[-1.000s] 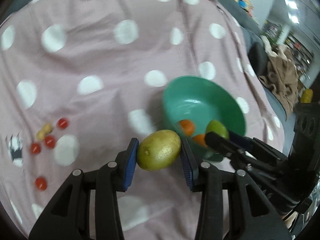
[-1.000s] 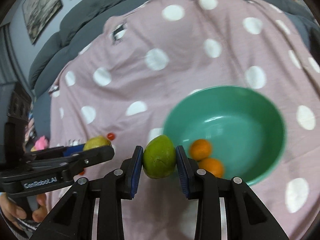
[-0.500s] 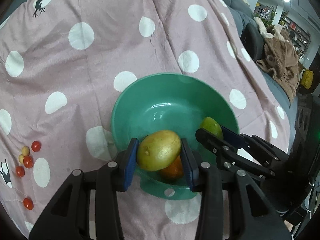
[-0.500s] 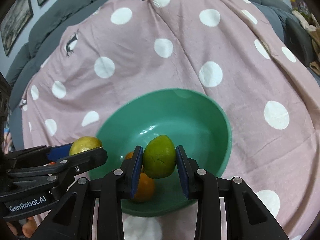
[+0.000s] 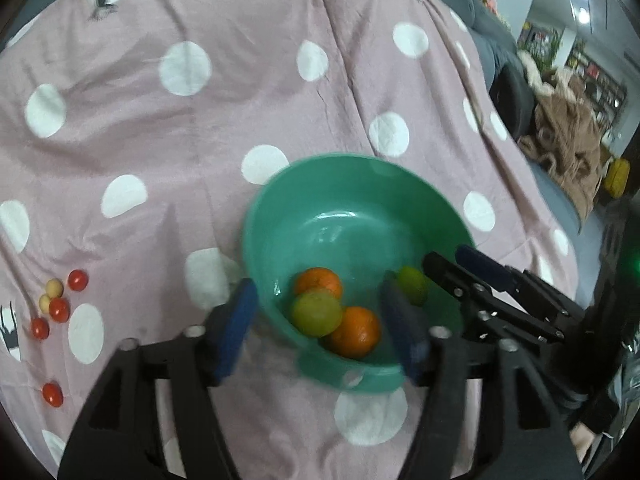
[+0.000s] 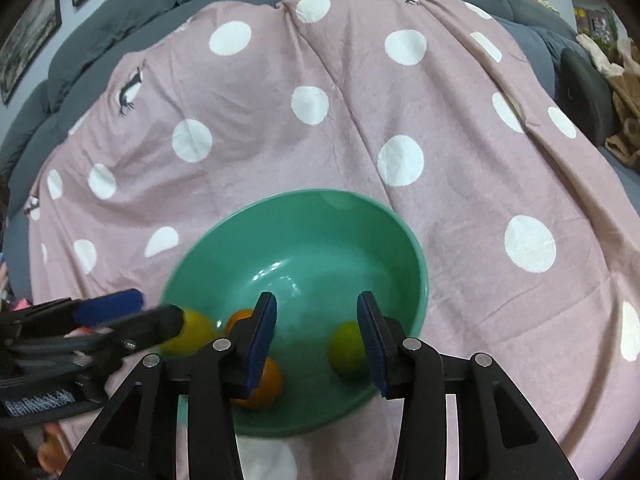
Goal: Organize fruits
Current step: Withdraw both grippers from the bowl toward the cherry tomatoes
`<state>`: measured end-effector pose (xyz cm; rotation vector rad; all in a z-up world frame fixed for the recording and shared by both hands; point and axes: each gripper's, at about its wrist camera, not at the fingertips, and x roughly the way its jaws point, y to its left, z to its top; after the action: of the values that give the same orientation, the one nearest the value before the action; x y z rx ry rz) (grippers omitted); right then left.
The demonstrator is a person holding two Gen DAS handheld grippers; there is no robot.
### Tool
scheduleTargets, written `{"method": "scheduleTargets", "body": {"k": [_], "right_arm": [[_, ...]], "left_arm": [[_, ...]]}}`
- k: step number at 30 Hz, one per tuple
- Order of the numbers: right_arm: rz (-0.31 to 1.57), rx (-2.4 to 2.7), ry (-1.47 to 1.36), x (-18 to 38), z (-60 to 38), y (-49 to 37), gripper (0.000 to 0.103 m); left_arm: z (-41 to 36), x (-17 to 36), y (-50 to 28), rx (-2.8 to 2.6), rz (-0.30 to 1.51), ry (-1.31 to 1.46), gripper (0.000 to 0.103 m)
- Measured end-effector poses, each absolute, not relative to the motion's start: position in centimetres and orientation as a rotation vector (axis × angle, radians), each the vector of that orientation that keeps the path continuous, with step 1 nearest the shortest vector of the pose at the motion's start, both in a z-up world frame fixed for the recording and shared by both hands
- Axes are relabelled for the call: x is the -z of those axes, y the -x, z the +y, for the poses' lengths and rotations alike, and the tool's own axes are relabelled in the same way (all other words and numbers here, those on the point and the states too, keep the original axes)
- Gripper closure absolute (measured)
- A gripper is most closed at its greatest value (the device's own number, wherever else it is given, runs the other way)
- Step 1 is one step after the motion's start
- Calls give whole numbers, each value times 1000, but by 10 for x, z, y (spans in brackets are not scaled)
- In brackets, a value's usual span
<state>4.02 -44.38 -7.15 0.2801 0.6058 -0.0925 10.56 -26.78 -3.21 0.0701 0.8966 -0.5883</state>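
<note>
A green bowl sits on the pink polka-dot cloth; it also shows in the right wrist view. Inside it lie two oranges, a yellow-green fruit and a green fruit. In the right wrist view the green fruit and the yellow-green fruit lie in the bowl with an orange. My left gripper is open above the bowl's near rim. My right gripper is open over the bowl, empty.
Several small red and yellow cherry tomatoes lie on the cloth at the left. A grey sofa back borders the far side. A brown blanket lies at the far right.
Both grippers have opened and let go of their fruits, which now lie in the bowl. Both grippers have pulled back slightly from the bowl.
</note>
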Motion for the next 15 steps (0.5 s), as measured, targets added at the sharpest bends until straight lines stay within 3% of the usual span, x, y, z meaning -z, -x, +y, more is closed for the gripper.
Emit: {"method": "scheduleTargets", "body": {"k": [8,15], "right_arm": [[573,-6,-356,69,-437,-9,60],[577,-156,-302,69,-391,2,60]], "left_arm": [[-167,44,-74,457,899,-12,30],[-58,64,-56,269,939,62,37]]}}
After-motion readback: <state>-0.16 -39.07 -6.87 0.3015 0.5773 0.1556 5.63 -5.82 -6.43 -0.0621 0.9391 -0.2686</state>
